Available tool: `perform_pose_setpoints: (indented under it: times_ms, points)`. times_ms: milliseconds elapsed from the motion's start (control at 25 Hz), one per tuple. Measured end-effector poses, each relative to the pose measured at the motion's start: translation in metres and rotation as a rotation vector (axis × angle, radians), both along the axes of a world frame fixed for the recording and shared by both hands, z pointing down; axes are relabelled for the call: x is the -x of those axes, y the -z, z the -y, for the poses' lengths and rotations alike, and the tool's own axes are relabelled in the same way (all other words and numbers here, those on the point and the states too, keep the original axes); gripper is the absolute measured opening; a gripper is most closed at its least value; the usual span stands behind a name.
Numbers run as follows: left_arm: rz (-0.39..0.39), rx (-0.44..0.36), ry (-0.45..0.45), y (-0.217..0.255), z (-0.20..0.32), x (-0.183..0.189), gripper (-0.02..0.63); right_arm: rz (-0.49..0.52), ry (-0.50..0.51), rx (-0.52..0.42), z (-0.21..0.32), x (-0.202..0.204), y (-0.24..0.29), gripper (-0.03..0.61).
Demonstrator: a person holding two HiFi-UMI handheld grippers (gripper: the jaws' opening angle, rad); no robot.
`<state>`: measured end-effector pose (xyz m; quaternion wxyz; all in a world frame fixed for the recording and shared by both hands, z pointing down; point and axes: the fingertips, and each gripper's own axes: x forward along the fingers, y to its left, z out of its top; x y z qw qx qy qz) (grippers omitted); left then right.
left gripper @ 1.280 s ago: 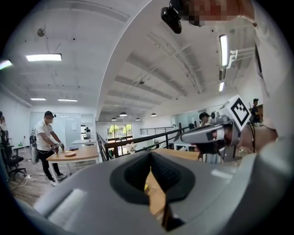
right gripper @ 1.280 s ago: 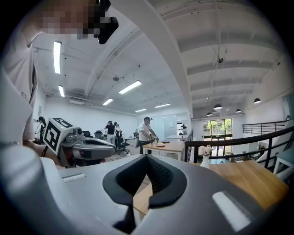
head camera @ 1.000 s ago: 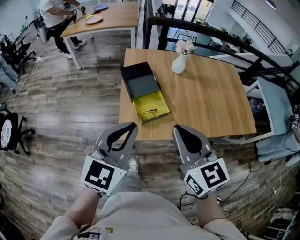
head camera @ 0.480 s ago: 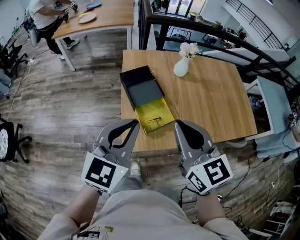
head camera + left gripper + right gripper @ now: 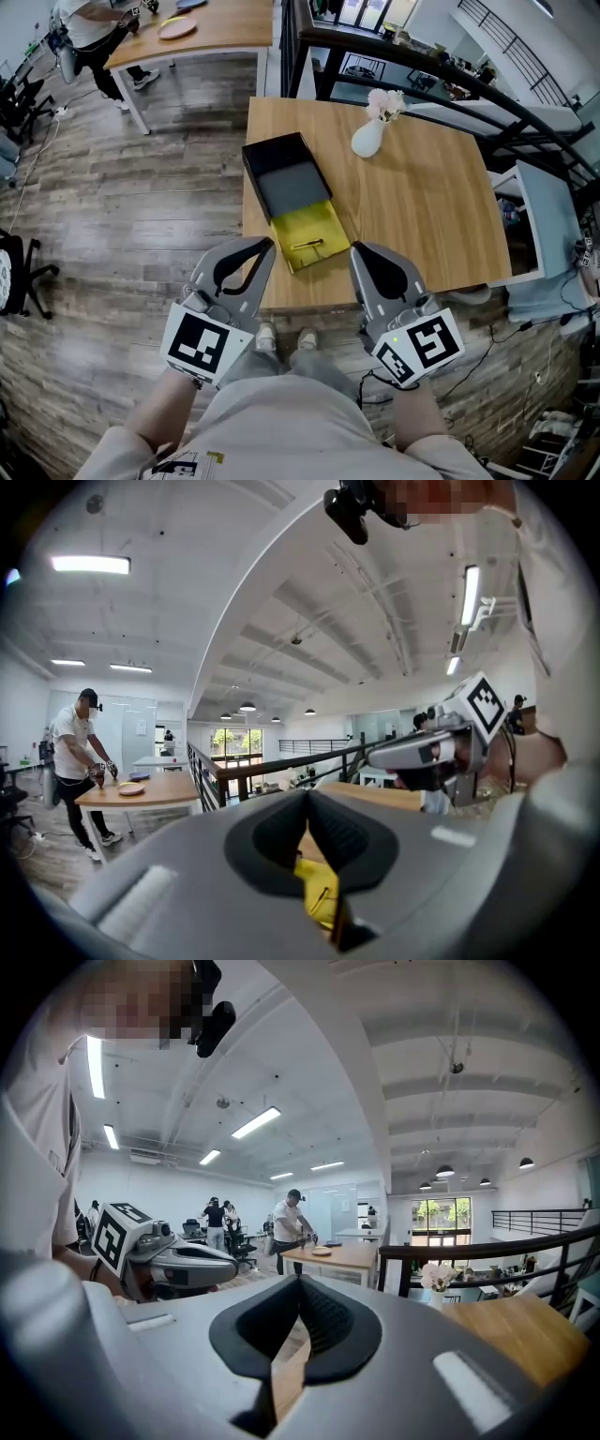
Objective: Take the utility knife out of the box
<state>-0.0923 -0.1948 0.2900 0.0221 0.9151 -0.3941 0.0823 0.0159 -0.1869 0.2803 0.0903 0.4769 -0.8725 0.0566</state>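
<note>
Hovering short of the table's point(image 5: 422, 187) near edge, left gripper point(image 5: 266, 249) and right gripper point(image 5: 357, 253) jaws together, empty. Spread one pair first, then straddle the utility knife point(image 5: 307, 246) lying in the box's point(image 5: 273, 146) yellow tray point(image 5: 298, 225) by that edge.

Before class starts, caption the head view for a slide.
Left gripper and right gripper, both shut, near a table whose open box shows the utility knife.
</note>
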Motion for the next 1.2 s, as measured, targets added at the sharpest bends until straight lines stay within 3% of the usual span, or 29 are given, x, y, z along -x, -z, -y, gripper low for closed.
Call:
perform_pose_setpoints:
  times_ms: [400,520,880,1000,1200]
  points:
    - [0.015,-0.005,0.062,0.004,0.008,-0.013,0.003,0.012,0.077,0.011,0.013,-0.022,0.0,0.005]
    - [0.031,-0.006,0.075,0.002,0.009,-0.018,0.003,0.027,0.108,0.013,0.02,-0.027,0.002,0.046]
    - [0.096,-0.034,0.094,-0.011,0.031,-0.029,0.003,-0.149,0.243,0.063,0.051,-0.024,-0.029,0.101]
    - [0.12,-0.044,0.094,-0.02,0.04,-0.029,0.003,-0.213,0.291,0.092,0.062,-0.018,-0.051,0.154]
    - [0.111,-0.004,0.105,-0.044,0.054,-0.031,0.002,-0.285,0.363,0.158,0.079,-0.012,-0.093,0.17]
